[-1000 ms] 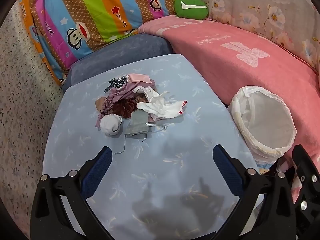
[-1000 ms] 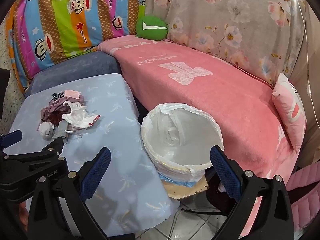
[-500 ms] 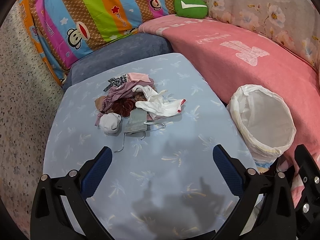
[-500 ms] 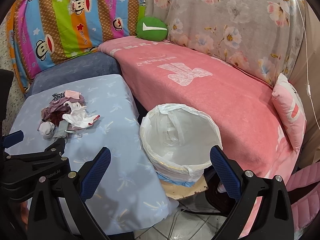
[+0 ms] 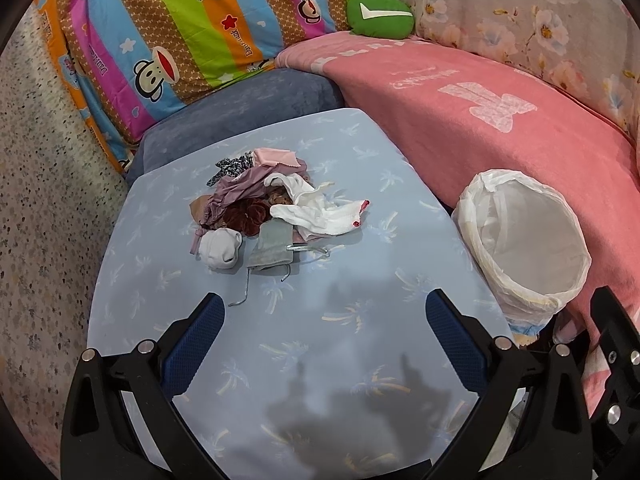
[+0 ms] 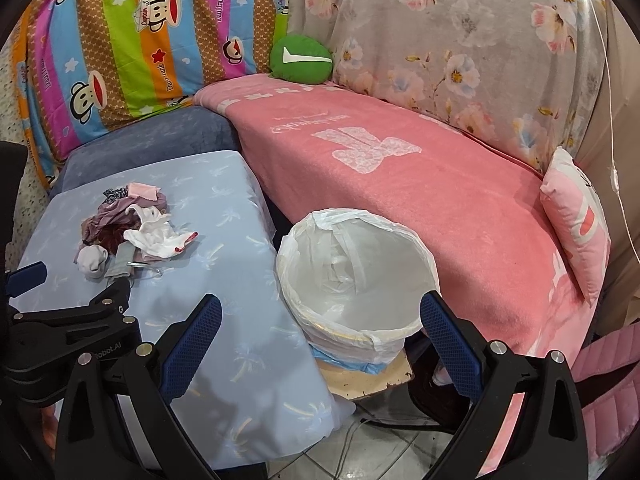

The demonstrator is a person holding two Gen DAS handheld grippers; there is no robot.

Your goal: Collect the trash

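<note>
A pile of trash (image 5: 264,210) lies on the light blue table (image 5: 328,360): white cloth, a balled white sock, a dark red scrunchie, pink and purple scraps, a grey piece and a bent wire. It also shows in the right wrist view (image 6: 132,232). A bin lined with a white bag (image 5: 524,246) stands right of the table, also in the right wrist view (image 6: 356,276). My left gripper (image 5: 322,322) is open and empty, above the table short of the pile. My right gripper (image 6: 320,330) is open and empty, in front of the bin.
A pink blanket (image 6: 400,168) covers the sofa behind the bin. A green cushion (image 6: 301,62), a striped monkey-print cushion (image 5: 192,28) and a pink pillow (image 6: 576,220) lie around. A blue-grey seat (image 5: 240,112) is behind the table. Tiled floor (image 6: 360,452) lies below.
Both grippers have shifted only slightly; the pile sits a little lower in the left wrist view. Nothing was grasped or released.
</note>
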